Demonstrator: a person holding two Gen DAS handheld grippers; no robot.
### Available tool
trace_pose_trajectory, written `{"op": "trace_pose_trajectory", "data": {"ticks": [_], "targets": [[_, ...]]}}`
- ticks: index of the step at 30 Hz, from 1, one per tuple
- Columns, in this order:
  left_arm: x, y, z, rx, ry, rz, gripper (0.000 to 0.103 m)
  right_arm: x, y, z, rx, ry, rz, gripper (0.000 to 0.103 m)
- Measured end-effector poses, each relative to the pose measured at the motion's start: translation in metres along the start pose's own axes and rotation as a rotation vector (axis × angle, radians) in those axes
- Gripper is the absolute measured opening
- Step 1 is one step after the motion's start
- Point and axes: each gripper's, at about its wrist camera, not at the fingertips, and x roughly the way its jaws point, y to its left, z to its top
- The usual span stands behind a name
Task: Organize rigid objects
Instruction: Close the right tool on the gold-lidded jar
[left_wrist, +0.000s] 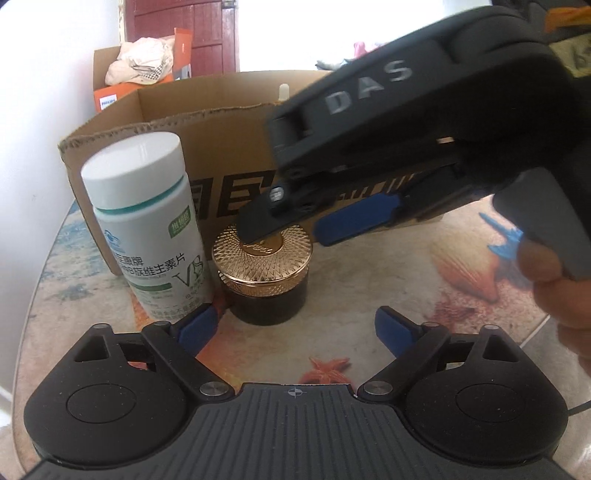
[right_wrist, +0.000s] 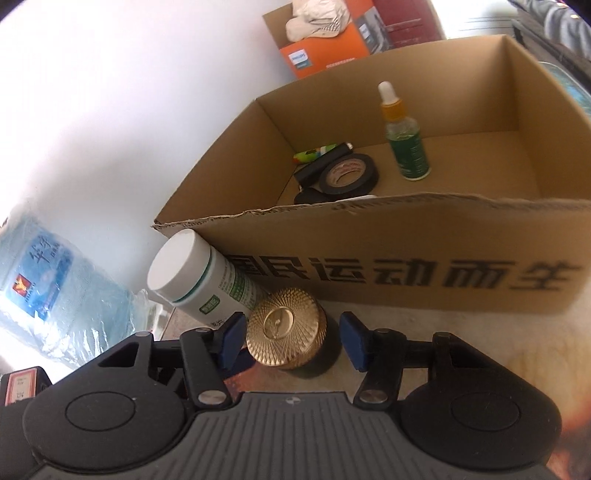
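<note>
Right gripper (right_wrist: 291, 341) hovered over gold-lidded dark jar (right_wrist: 286, 328), jaws about half open, straddling the lid. Left blue pad (right_wrist: 232, 339) sat just beside lid edge, right pad (right_wrist: 354, 339) apart from it with a visible gap. No squeeze seen on the jar, nothing held.

Left gripper (left_wrist: 293, 325) spread wide, empty, pointed down at the same jar (left_wrist: 263, 273) from the near side. Blue fingertips (left_wrist: 199, 325) stopped short of the jar; left tip close to base of white vitamin bottle (left_wrist: 147, 225), contact unclear.

Seen from left wrist: right gripper body crossed in from upper right, marked "DAS", one dark finger over the jar's gold lid (left_wrist: 262, 251). Bare hand (left_wrist: 546, 273) wrapped its grip at right edge.

Jar stood upright on patterned tabletop (left_wrist: 443, 295), just in front of cardboard box (right_wrist: 406, 258), vitamin bottle just beside it on the left. Bottle upright, white cap, green band, also against box front wall.

Inside the box: green dropper bottle (right_wrist: 405, 140) upright, roll of black tape (right_wrist: 349, 173), a black stick-shaped item (right_wrist: 321, 162) under the roll, a small green-and-white item (right_wrist: 314, 152) behind. Type of last two not readable.

Beyond: large water jug (right_wrist: 55, 295) at left, orange Philips box (right_wrist: 321, 48) with cloth caps on top.
</note>
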Motion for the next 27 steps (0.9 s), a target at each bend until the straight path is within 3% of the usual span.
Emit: {"op": "trace_pose_trajectory", "data": {"ticks": [4, 12, 27], "targets": [[0.003, 0.003, 0.003, -0.02, -0.024, -0.01, 0.084, 0.013, 0.001, 0.002, -0.007, 0.027, 0.009, 0.059], [0.0, 0.008, 0.001, -0.04, -0.037, -0.027, 0.082, 0.018, -0.006, 0.003, 0.003, 0.046, 0.025, 0.059], [0.002, -0.03, 0.007, 0.063, -0.015, -0.161, 0.081, -0.031, -0.05, -0.022, 0.123, 0.007, -0.015, 0.059]]}}
